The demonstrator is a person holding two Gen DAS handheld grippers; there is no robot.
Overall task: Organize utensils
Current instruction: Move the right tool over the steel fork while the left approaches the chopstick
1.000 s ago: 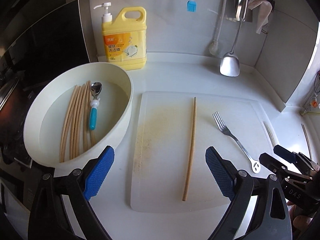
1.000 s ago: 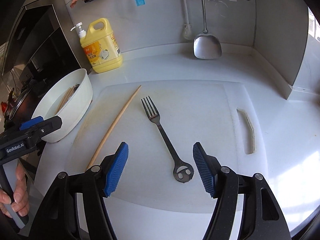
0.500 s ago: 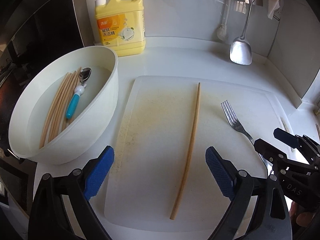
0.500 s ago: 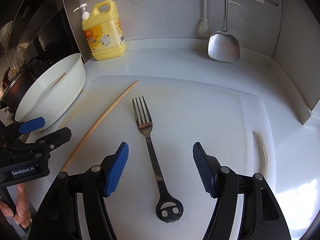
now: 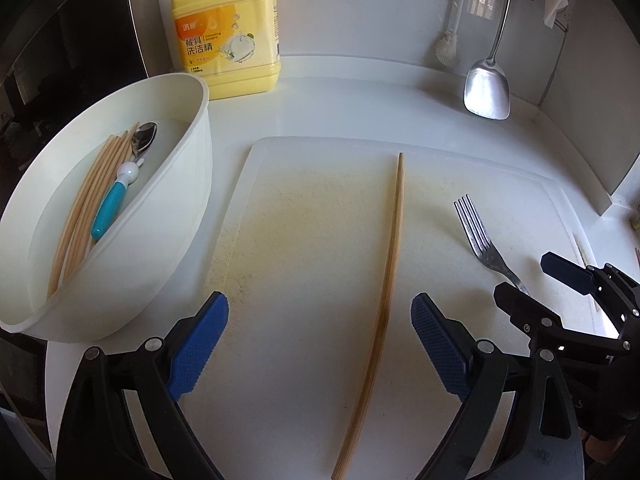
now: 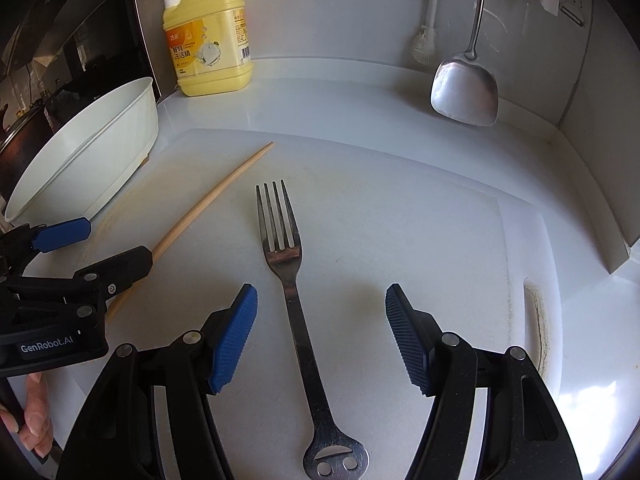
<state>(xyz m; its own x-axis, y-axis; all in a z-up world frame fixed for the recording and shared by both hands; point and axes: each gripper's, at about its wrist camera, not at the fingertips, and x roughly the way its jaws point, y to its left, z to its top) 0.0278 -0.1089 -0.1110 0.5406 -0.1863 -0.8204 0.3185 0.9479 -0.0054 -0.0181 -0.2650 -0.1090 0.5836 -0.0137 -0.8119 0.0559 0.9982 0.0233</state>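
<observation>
Left wrist view shows you the yellow plastic detergent jug with a white pump [image 5: 226,36] at the back of the white bench [image 5: 360,100]; its orange label carries Chinese characters that read 洗洁精, and the small print is too fine to read. On your left gripper [image 5: 320,344], seen from the right wrist view, you can read "GenRobot.AI" in white letters on the black body.

Now the count. One long wooden chopstick [image 5: 386,288] lies on the white plastic cutting board [image 5: 312,248], and it passes between the wide-open jaws of your left gripper, with no pad touching it. One steel fork with a smiling face cut in its handle end [image 6: 298,320] lies on the same board, between the wide-open jaws of your right gripper [image 6: 320,340], also untouched. In the white oval basin [image 5: 188,208] at the left you have one bundle of wooden chopsticks [image 5: 86,208], whose number I cannot tell, and one spoon with a blue handle [image 5: 120,188]. One steel spatula [image 5: 488,88] hangs at the wall.
</observation>
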